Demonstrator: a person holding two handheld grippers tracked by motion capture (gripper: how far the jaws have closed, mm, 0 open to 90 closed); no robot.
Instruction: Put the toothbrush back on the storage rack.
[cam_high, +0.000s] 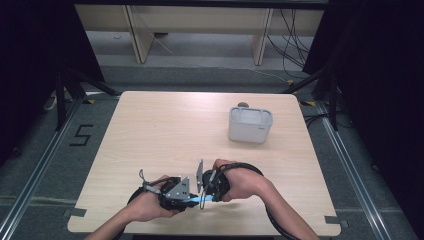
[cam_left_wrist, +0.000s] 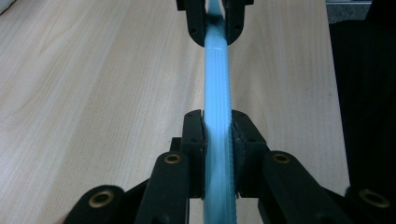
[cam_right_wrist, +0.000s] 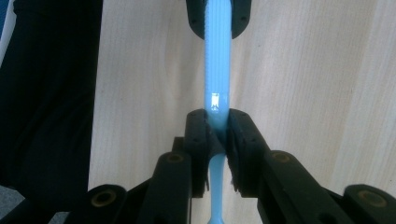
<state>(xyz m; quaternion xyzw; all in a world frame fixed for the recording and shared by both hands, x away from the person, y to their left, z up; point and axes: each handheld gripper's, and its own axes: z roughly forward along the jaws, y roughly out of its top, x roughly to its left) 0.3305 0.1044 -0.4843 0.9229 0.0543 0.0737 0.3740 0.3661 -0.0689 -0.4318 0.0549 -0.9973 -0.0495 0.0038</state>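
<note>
Two grippers share one light blue toothbrush (cam_high: 196, 201) above the near edge of the wooden table (cam_high: 165, 130), each clamped on an opposite end, so the piece hangs level between the person's hands as if it were being passed across or steadied for a regrip. The left gripper (cam_left_wrist: 217, 140) has its jaws pressed tight on the broader, ribbed handle (cam_left_wrist: 217, 84), and the right gripper (cam_right_wrist: 217, 135) pinches the narrower neck where the handle tapers; seen from above, the right gripper (cam_high: 206, 192) and left gripper (cam_high: 184, 199) almost meet nose to nose. Holding it at both ends probably keeps the slim stick from twisting or slipping while the hold changes, though which hand is to keep it cannot be told. The toothbrush looks like smooth, glossy plastic with fine ridges along its wider stretch and a bright glint near the neck; its bristle end is hidden behind the jaws. A white box-shaped holder (cam_high: 250, 124) stands well apart on the far right of the table, likely where it belongs.
</note>
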